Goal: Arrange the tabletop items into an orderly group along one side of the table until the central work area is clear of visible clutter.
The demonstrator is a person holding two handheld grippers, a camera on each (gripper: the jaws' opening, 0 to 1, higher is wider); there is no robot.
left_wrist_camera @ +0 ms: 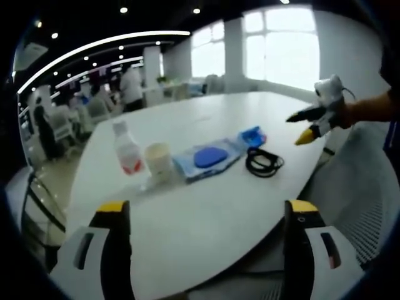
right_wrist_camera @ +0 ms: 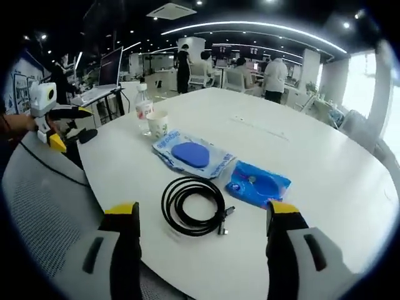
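Observation:
A clear water bottle (left_wrist_camera: 127, 149) (right_wrist_camera: 144, 107), a paper cup (left_wrist_camera: 159, 164) (right_wrist_camera: 157, 124), a plastic pouch with a blue oval pad (left_wrist_camera: 209, 156) (right_wrist_camera: 190, 155), a small blue packet (left_wrist_camera: 253, 135) (right_wrist_camera: 257, 184) and a coiled black cable (left_wrist_camera: 264, 162) (right_wrist_camera: 192, 205) lie in a loose row on the white table (left_wrist_camera: 206, 231) (right_wrist_camera: 312, 125). My left gripper (left_wrist_camera: 206, 209) (right_wrist_camera: 80, 124) is open, held off the table edge on the bottle's side. My right gripper (right_wrist_camera: 203, 212) (left_wrist_camera: 301, 127) is open too, hovering just short of the cable.
Grey mesh chairs (right_wrist_camera: 44, 212) (left_wrist_camera: 369, 187) stand close to the table edge by each gripper. A desk with a laptop (right_wrist_camera: 103, 81) and several people stand in the office beyond the table. Bright windows (left_wrist_camera: 287, 50) line one wall.

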